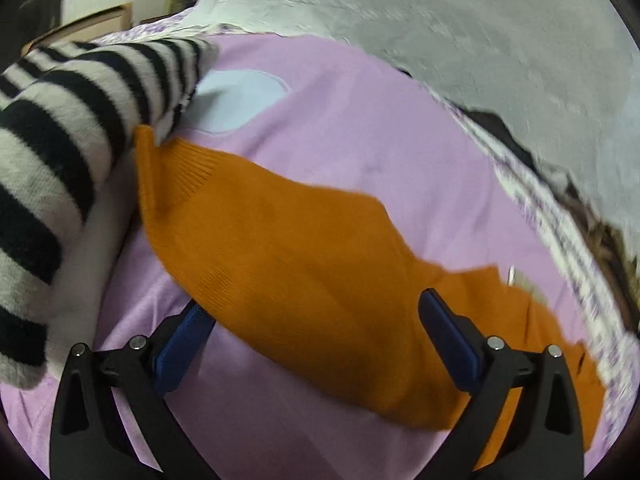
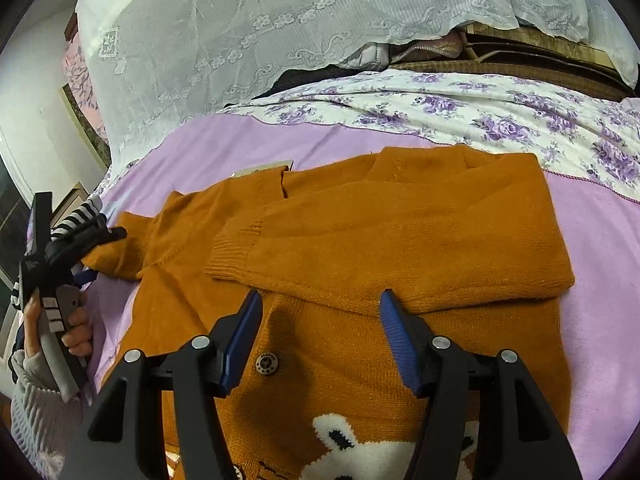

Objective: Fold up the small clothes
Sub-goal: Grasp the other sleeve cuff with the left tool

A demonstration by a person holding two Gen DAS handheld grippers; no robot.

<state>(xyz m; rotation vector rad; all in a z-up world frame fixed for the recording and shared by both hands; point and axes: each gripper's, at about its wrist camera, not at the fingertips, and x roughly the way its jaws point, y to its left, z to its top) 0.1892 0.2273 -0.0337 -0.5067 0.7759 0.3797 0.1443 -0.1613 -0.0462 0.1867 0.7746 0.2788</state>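
An orange knitted cardigan [image 2: 360, 240] with a white animal face lies flat on a lilac cloth [image 2: 600, 280]. One sleeve is folded across its chest. The other sleeve [image 2: 132, 240] reaches out to the left. My right gripper [image 2: 318, 300] hovers open over the cardigan's front, just before the folded sleeve's edge, with nothing pinched. In the left wrist view that outstretched sleeve [image 1: 300, 260] drapes across my left gripper [image 1: 312, 302]. Its jaws stand wide apart, and the left fingertip is hidden under the knit. The right wrist view shows the left gripper [image 2: 94, 252] at the sleeve's end.
A black-and-white striped garment [image 1: 60, 140] lies left of the sleeve. A purple floral sheet [image 2: 480, 120] borders the lilac cloth, with white lace covers [image 2: 280, 20] behind. A person's hand [image 2: 74, 324] in a grey knit cuff holds the left gripper. A metal button [image 2: 267, 362] sits between my right fingers.
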